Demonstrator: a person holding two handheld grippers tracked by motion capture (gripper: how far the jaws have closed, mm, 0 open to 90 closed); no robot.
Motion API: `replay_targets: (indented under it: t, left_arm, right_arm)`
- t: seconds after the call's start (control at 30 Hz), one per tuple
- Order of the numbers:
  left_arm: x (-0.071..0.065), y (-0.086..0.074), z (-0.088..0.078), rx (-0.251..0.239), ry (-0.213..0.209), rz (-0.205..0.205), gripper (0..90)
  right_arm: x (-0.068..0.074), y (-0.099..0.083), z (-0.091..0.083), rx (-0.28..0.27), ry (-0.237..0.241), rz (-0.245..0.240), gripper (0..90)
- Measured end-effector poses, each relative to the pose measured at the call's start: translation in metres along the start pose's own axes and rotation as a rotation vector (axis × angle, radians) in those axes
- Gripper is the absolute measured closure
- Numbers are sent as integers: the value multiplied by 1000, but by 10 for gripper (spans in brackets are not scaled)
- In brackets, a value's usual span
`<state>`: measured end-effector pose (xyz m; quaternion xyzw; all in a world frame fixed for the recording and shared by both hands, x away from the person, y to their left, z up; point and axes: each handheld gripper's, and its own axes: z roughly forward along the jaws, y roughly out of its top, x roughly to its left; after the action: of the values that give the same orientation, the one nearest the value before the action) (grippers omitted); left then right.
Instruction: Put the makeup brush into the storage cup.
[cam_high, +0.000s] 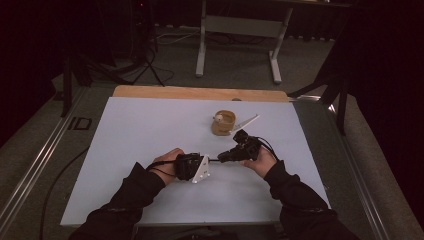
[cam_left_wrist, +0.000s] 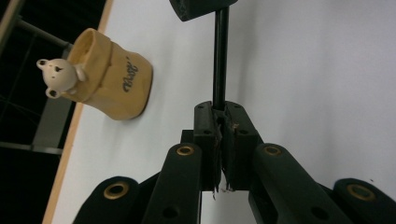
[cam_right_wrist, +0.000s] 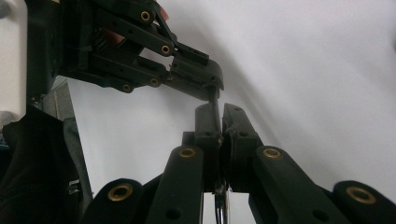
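A thin black rod (cam_left_wrist: 220, 60) runs between my two grippers, and both are shut on it, one at each end. In the high view the left gripper (cam_high: 212, 161) and the right gripper (cam_high: 223, 157) meet tip to tip near the middle front of the white table (cam_high: 145, 145). In the left gripper view the left gripper (cam_left_wrist: 219, 114) pinches the rod's near end, with the right one's tip (cam_left_wrist: 201, 7) at the top. In the right gripper view the right gripper (cam_right_wrist: 219, 114) clamps the rod (cam_right_wrist: 214, 100), with the left gripper (cam_right_wrist: 187, 77) coming in from the upper left.
A tan pot-shaped holder (cam_high: 223, 123) with a small white bear figure (cam_left_wrist: 58, 77) on its rim stands just behind the right gripper. A white flat piece (cam_high: 248, 121) lies beside it. A wooden board edge (cam_high: 200, 92) lines the table's far side; desk legs (cam_high: 201, 45) stand beyond.
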<state>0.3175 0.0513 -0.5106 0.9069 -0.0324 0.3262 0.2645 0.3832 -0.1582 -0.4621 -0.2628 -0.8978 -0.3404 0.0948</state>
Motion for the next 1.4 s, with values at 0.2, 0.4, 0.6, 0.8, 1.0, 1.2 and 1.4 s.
replay_targets:
  t: [0.2, 0.4, 0.6, 0.8, 1.0, 1.2, 1.4]
  left_arm:
    - [2, -1, -3, -4, -6, 14, 864]
    - [6, -1, -5, -12, -65, -87, 866]
    - [11, -2, -10, -26, -108, -164, 868]
    - [10, -2, -14, -11, -141, -206, 868]
    - [9, -4, -19, -18, -166, -254, 869]
    - [14, -9, -27, -46, -197, -369, 868]
    - [21, -14, -34, -117, -247, -507, 868]
  right_arm:
    - [1, 1, 2, -6, 13, -3, 846]
    - [4, 5, -7, -44, 4, -23, 733]
    - [10, 9, -20, -113, -50, -39, 525]
    - [17, 11, -43, -226, -99, -73, 297]
    - [26, 11, -67, -319, -154, -124, 121]
    - [31, 4, -87, -414, -215, -160, 117]
    - [41, -3, -102, -481, -308, -175, 117]
